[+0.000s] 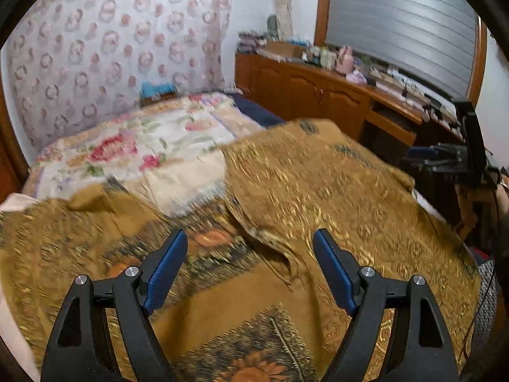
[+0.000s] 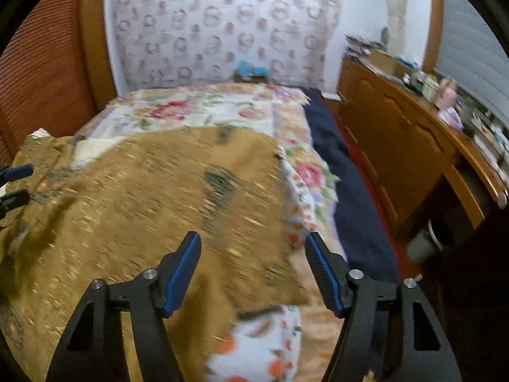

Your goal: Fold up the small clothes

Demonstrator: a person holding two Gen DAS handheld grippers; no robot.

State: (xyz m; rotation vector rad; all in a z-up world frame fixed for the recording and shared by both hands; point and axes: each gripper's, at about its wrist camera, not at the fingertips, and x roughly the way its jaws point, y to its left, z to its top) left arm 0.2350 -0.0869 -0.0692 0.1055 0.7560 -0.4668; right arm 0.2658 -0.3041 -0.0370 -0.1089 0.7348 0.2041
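A brown garment [image 1: 305, 184] with gold patterns and sunflower prints lies spread over the bed, partly folded over itself. My left gripper [image 1: 249, 242] hovers open above a fold in its middle, nothing between the blue pads. In the right wrist view the same garment [image 2: 152, 191] fills the left half. Its right corner lies under my right gripper [image 2: 253, 243], whose jaws stand apart and press on nothing. The other gripper's fingers [image 2: 16, 172] show at the left edge of that view. Both views are blurred.
The bed carries a floral cover [image 1: 152, 140] and a dark blue sheet [image 2: 350, 197] along its right side. A wooden cabinet [image 2: 407, 152] with clutter on top runs beside the bed. A patterned cloth [image 1: 121, 41] hangs behind the headboard.
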